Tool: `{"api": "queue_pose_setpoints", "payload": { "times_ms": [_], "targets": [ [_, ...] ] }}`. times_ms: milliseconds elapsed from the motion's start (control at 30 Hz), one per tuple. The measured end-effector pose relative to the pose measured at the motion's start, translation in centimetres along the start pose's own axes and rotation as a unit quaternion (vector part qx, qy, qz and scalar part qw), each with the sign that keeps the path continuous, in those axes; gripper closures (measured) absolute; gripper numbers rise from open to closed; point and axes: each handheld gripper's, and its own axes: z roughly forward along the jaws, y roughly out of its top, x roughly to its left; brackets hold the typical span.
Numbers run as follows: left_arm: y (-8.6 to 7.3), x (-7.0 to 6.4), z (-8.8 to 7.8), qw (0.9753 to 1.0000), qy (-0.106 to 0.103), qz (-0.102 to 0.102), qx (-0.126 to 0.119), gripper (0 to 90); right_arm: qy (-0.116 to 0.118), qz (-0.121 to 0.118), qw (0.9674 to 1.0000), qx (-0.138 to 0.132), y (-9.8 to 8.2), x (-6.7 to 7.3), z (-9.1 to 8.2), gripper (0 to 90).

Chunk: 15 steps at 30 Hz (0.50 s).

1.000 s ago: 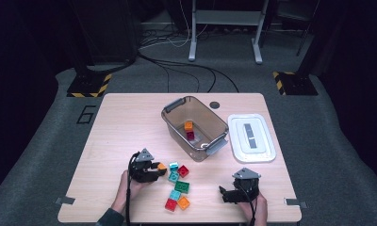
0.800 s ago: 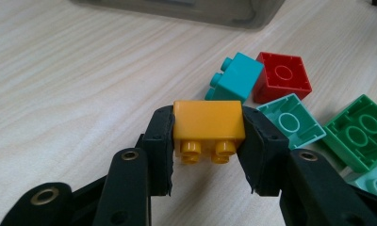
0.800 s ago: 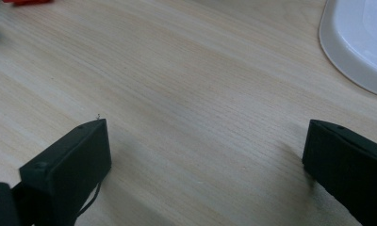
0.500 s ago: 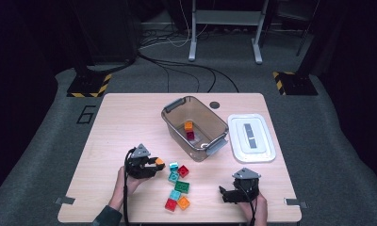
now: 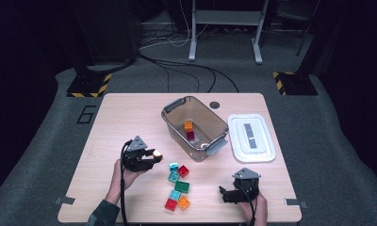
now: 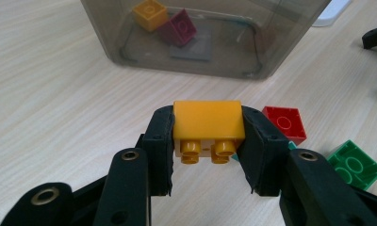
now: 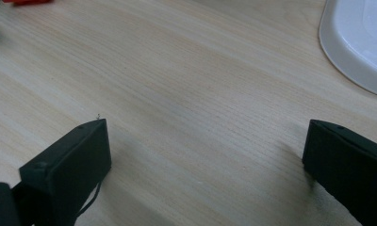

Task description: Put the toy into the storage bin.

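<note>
My left gripper (image 6: 206, 141) is shut on a yellow-orange brick (image 6: 207, 126), held a little above the table with its studs facing the camera. From above, the left gripper (image 5: 151, 157) and that brick (image 5: 155, 152) hover left of a cluster of loose bricks (image 5: 177, 186). Ahead stands a clear grey bin (image 6: 200, 33) holding an orange brick (image 6: 150, 13) and a dark red brick (image 6: 178, 31). My right gripper (image 7: 205, 155) rests low over bare wood with its jaws wide apart and nothing between them; in the high view the right gripper (image 5: 226, 194) sits near the front right.
A white lid (image 5: 250, 137) lies right of the bin (image 5: 193, 126). A red brick (image 6: 284, 122) and a green brick (image 6: 354, 165) lie just past my left jaws. The wooden table (image 5: 125, 117) has free room at its left and far side.
My left gripper has lifted off the table with the yellow-orange brick and shifted slightly toward the bin. The right gripper has stayed still.
</note>
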Motion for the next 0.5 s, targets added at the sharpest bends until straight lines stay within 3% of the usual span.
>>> {"api": "queue_pose_setpoints", "payload": {
  "times_ms": [500],
  "targets": [
    [3.4, 0.5, -1.2, 0.9994, 0.018, 0.024, -0.015, 58.7, 0.002, 0.001, 1.0, 0.0, 0.0, 0.0, 0.0, 0.7]
  ]
}}
